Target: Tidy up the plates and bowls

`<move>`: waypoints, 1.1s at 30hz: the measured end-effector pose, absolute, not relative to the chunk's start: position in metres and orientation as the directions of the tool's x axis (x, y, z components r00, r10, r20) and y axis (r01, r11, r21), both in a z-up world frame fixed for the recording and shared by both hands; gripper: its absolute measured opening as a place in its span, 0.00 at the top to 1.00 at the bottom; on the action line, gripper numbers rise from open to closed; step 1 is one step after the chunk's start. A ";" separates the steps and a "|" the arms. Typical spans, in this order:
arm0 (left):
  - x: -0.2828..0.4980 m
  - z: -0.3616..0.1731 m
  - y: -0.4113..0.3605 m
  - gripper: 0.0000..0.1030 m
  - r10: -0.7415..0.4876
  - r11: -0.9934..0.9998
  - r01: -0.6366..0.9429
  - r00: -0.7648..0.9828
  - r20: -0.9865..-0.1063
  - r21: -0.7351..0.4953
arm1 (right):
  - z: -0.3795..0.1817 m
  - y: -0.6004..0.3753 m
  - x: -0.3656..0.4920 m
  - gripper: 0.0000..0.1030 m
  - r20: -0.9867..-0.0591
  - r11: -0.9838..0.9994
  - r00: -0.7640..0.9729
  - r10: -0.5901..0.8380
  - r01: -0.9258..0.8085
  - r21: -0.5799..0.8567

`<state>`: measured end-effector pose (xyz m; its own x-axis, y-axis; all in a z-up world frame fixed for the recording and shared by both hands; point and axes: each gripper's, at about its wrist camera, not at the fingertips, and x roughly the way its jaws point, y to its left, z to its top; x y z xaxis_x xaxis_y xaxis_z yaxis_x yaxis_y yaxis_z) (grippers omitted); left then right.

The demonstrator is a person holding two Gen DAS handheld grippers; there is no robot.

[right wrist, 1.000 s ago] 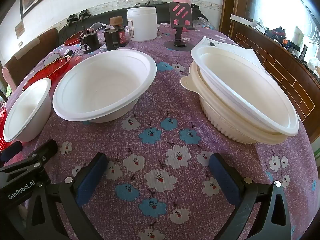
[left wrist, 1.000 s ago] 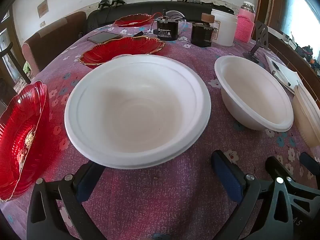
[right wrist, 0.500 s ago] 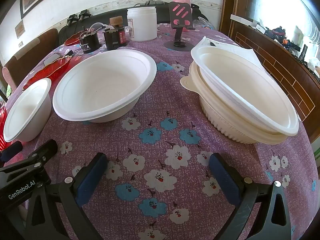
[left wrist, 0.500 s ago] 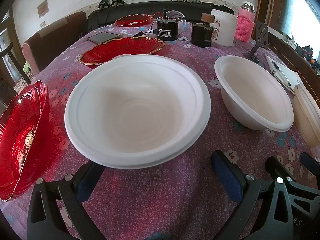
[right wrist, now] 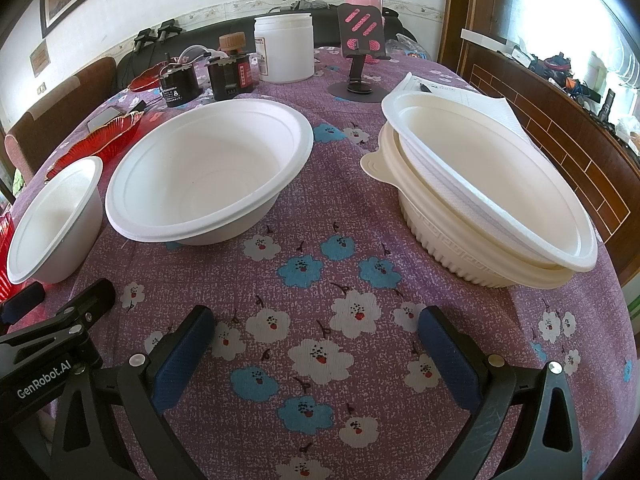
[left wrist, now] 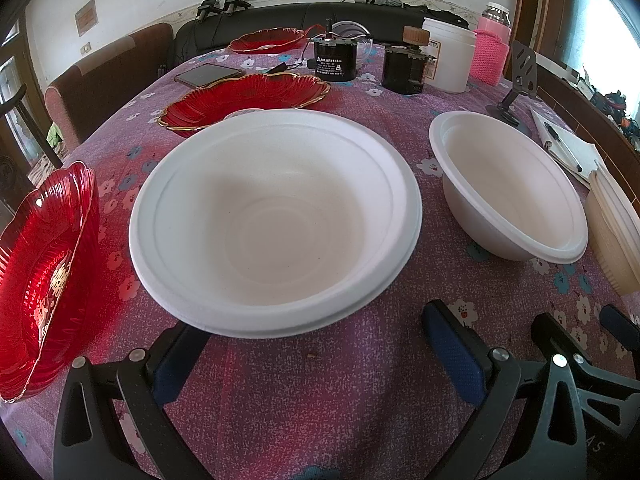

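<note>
Purple floral tablecloth (left wrist: 320, 392) covers the table, with a dark sofa and a pale wall behind. From the left wrist, the left gripper (left wrist: 316, 356) is released, jaws spread wide and holding nothing, just short of the large white bowl (left wrist: 276, 220), whose near rim overhangs the left finger. Counted here: 2 white bowls, the large one and a smaller white bowl (left wrist: 508, 188) to its right and apart from it; 3 red plates, namely the near red plate (left wrist: 40, 276) at the left edge, the gold-rimmed red plate (left wrist: 248, 98) behind the large bowl, and a far red plate (left wrist: 268, 40) by the sofa. From the right wrist, the right gripper (right wrist: 316, 344) is likewise released and empty over bare cloth, between a wide white bowl (right wrist: 208, 168) on the left and the cream stack (right wrist: 488, 184) of nested containers on the right; I count at least 2 in it, more I cannot tell. No piece is lifted, so the sorting looks barely begun. My guess for the next move: the left gripper pinches the large bowl's near rim, staying level so the thin lip does not flex or slip.
</note>
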<state>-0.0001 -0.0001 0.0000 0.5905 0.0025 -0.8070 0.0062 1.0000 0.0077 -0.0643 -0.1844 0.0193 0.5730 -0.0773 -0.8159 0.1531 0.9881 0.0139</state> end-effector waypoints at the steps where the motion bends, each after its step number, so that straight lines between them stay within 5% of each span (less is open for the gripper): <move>1: 0.000 0.000 0.000 0.00 0.002 1.000 0.006 0.590 -0.807 0.007 | 0.019 -0.184 -0.064 0.01 -0.816 0.988 0.573 -0.077 0.153 0.014; 26: -0.017 0.002 0.005 0.00 -0.026 0.997 0.070 0.527 -0.850 0.013 | 0.022 -0.184 -0.068 0.01 -0.866 0.988 0.494 -0.071 0.152 0.005; 33: -0.070 0.014 0.026 0.00 -0.120 0.991 0.105 0.506 -0.854 -0.076 | 0.022 -0.177 -0.105 0.01 -0.868 0.992 0.494 -0.060 0.126 0.003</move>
